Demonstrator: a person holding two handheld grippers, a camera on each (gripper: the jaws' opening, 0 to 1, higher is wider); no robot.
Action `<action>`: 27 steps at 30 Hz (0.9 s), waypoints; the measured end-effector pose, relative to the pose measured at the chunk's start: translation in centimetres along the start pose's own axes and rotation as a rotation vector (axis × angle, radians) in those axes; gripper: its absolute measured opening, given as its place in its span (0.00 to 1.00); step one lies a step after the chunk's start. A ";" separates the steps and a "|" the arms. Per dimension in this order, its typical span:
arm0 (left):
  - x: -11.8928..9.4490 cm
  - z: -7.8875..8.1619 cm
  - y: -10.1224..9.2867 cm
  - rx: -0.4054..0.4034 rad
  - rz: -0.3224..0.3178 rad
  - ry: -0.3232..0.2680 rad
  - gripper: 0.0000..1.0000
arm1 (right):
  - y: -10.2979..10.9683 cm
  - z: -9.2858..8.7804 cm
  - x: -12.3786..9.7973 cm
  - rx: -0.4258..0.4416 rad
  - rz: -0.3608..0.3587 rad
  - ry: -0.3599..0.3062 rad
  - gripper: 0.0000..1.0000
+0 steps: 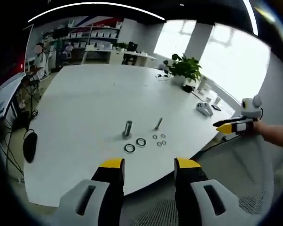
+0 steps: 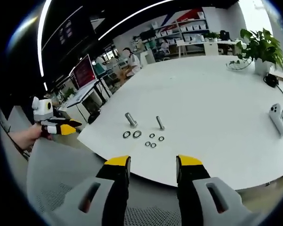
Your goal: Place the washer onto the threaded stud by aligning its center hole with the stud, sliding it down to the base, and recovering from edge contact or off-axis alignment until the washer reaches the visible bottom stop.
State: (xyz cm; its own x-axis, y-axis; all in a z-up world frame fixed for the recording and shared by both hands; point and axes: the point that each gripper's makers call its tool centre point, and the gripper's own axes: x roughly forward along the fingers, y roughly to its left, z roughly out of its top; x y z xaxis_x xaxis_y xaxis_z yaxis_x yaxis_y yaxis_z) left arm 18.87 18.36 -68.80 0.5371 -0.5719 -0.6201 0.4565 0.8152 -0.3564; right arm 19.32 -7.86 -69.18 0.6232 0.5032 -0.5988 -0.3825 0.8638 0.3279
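On the white table [image 1: 85,108] a thick threaded stud [image 1: 127,128] stands upright, with a thinner stud [image 1: 158,124] to its right. Two large washers [image 1: 135,145] lie in front of the thick stud, and several small washers [image 1: 160,140] lie by the thin one. My left gripper [image 1: 148,165] is open and empty, held back from the table's near edge. The right gripper [image 1: 224,126] comes in from the right, off the table. In the right gripper view my right gripper [image 2: 152,163] is open, short of the table [image 2: 216,94]; both studs [image 2: 130,119] and the washers [image 2: 132,134] lie ahead, and the left gripper [image 2: 68,126] is at the left.
A potted plant [image 1: 184,68] and white controllers [image 1: 204,109] stand near the table's far right side. A mesh chair [image 1: 254,165] sits below the table's edge. Desks, monitors [image 2: 84,71] and shelves fill the background, where a person sits.
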 end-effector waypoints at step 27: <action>13.0 -1.2 3.5 0.348 0.009 0.376 0.43 | 0.0 0.4 -0.1 0.042 0.007 -0.029 0.41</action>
State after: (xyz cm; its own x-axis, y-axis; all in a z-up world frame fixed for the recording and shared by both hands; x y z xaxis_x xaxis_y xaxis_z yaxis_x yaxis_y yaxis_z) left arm 26.61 13.92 -78.96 0.2791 -0.4404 -0.8533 0.6963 0.7048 -0.1360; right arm 19.51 -7.93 -68.84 0.6402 0.5093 -0.5751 -0.3582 0.8602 0.3629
